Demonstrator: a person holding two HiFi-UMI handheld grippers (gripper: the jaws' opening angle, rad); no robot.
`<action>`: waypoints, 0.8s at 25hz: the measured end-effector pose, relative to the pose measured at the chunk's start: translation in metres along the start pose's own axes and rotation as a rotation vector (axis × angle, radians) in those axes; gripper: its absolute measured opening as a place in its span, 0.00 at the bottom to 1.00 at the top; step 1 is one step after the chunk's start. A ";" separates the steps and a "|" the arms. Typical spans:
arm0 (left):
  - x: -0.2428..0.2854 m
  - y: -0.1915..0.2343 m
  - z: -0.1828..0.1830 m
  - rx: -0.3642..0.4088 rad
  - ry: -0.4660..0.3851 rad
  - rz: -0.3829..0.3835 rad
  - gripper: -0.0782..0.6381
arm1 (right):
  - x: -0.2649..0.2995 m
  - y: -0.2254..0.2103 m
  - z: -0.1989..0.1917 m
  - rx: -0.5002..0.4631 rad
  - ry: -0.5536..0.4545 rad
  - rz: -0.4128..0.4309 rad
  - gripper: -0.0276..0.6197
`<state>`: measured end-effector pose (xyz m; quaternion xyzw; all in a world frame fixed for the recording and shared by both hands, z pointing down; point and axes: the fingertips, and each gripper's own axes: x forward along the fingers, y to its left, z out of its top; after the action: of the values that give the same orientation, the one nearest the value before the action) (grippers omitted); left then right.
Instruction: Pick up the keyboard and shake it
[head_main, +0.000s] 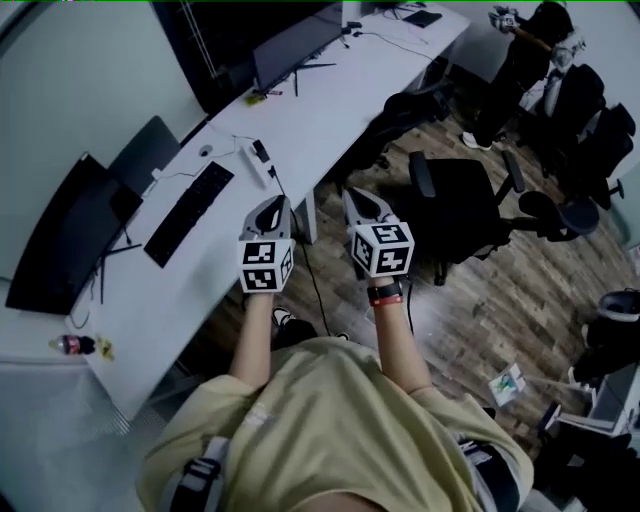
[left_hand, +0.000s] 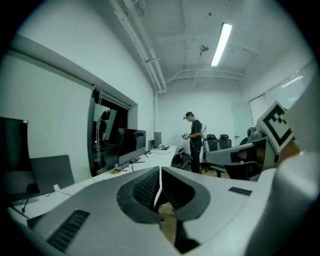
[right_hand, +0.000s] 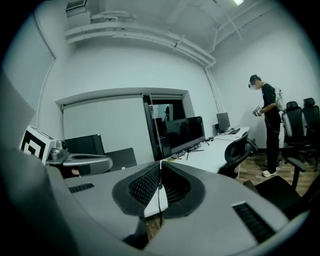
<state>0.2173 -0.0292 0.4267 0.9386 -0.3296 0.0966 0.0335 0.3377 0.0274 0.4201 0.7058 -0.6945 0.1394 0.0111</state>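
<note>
A black keyboard (head_main: 188, 212) lies flat on the long white desk (head_main: 200, 290), left of both grippers and in front of a dark monitor (head_main: 62, 245). My left gripper (head_main: 274, 207) hangs over the desk's near edge, to the right of the keyboard and apart from it, jaws shut and empty. Beside it, over the floor, my right gripper (head_main: 357, 203) is shut too, holding nothing. In the left gripper view the left gripper (left_hand: 159, 186) shows jaws pressed together; the right gripper (right_hand: 160, 184) in its own view looks the same. The keyboard is not visible in either gripper view.
A white power strip (head_main: 258, 160) with a cable lies on the desk just beyond the keyboard. A second monitor (head_main: 295, 45) stands farther along. Black office chairs (head_main: 460, 205) stand to the right on the wooden floor. A person (head_main: 520, 60) stands at the far end. A bottle (head_main: 72, 345) lies near the desk's corner.
</note>
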 end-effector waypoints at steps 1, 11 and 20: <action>-0.004 0.014 -0.002 -0.010 -0.002 0.028 0.15 | 0.011 0.011 -0.001 -0.009 0.011 0.023 0.09; -0.050 0.144 -0.005 -0.070 -0.068 0.265 0.15 | 0.116 0.130 0.002 -0.094 0.068 0.285 0.09; -0.076 0.240 -0.032 -0.112 -0.041 0.441 0.15 | 0.194 0.224 -0.011 -0.137 0.127 0.480 0.09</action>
<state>0.0043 -0.1665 0.4421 0.8421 -0.5324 0.0641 0.0571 0.1152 -0.1677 0.4320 0.5083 -0.8478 0.1348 0.0691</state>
